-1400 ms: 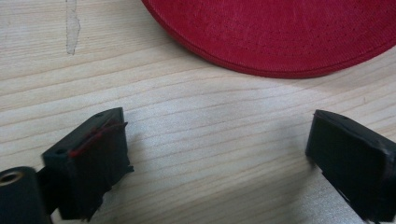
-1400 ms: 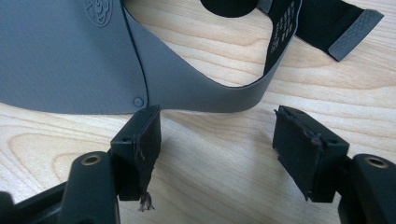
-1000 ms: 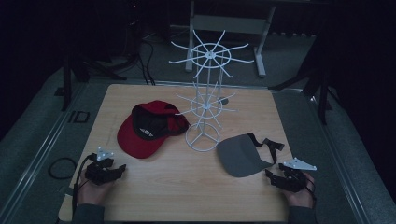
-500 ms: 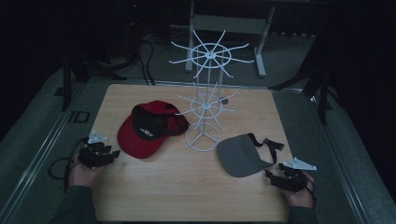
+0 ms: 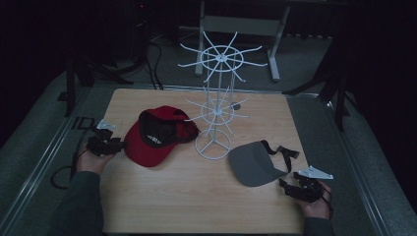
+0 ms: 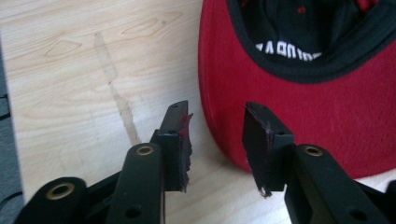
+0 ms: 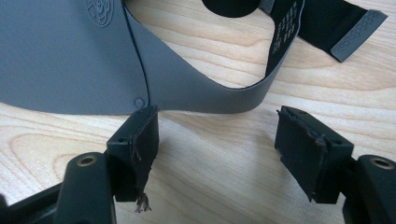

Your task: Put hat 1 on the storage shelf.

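From the high view, the red cap [image 5: 157,137] lies crown-down on the left half of the table [image 5: 196,196], brim toward the person, with the left gripper [image 5: 117,145] at the brim's left edge; the grey visor [image 5: 255,162] lies on the right half, its strap trailing to the right, and the right gripper [image 5: 287,187] sits just beside its near corner. Between the two hats stands the white wire rack [image 5: 216,108], its ring base close to the cap's crown and its spokes spreading overhead; I judge those spokes the main thing to steer around when a hat is lifted. In the left gripper view, the cap's brim [image 6: 289,112] runs into the gap of the left gripper [image 6: 217,135], whose jaws have just been closing, yet the pads do not press the brim, so nothing is held. The cap looks light, with a stiff brim and soft, floppy crown, so the brim edge seems the surest hold. In the right gripper view, the right gripper [image 7: 219,144] is spread wide over bare wood, with one jaw tip at the visor's [image 7: 65,56] near edge and nothing clamped. The visor looks thin, light and bendy; its peak should hold shape better than the limp band [image 7: 285,28].
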The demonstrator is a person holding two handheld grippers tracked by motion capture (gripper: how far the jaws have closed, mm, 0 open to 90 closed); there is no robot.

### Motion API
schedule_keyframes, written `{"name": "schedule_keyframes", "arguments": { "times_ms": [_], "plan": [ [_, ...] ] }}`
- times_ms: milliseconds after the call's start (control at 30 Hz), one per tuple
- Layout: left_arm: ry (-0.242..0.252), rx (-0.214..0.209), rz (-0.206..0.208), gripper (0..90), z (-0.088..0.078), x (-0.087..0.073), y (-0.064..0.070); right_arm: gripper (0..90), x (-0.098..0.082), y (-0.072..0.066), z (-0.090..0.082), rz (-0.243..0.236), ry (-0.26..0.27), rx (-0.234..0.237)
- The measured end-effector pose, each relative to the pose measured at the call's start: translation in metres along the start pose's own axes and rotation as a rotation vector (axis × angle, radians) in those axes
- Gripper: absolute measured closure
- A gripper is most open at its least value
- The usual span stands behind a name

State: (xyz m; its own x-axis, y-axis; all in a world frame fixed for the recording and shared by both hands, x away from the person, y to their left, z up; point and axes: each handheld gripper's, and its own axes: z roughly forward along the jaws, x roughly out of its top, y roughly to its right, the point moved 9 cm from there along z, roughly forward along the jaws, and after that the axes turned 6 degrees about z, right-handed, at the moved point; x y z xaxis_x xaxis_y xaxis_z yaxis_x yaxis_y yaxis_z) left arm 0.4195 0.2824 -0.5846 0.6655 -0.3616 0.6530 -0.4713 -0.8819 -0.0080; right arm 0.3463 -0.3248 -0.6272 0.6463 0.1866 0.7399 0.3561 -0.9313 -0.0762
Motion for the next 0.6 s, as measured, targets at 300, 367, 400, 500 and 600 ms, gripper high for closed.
{"name": "schedule_keyframes", "arguments": {
  "times_ms": [300,367,400,500,600],
  "plan": [
    [-0.027,-0.072,-0.029,72.1,0.003,0.003,0.006,30.0,0.0,0.0,0.0,0.0,0.0,-0.001],
    [-0.041,-0.09,-0.022,73.1,0.001,0.0,0.012,30.0,0.0,0.0,0.0,-0.001,0.0,-0.001],
    [-0.041,-0.09,-0.022,74.1,0.001,0.0,0.012,30.0,0.0,0.0,0.0,-0.001,0.0,-0.001],
    [-0.064,-0.146,0.028,74.9,-0.001,-0.008,0.033,30.0,0.0,0.0,0.0,-0.001,0.0,-0.002],
    [-0.091,-0.138,0.064,74.7,0.0,-0.012,0.039,30.0,0.0,0.0,0.0,-0.001,0.0,-0.002]
  ]
}}
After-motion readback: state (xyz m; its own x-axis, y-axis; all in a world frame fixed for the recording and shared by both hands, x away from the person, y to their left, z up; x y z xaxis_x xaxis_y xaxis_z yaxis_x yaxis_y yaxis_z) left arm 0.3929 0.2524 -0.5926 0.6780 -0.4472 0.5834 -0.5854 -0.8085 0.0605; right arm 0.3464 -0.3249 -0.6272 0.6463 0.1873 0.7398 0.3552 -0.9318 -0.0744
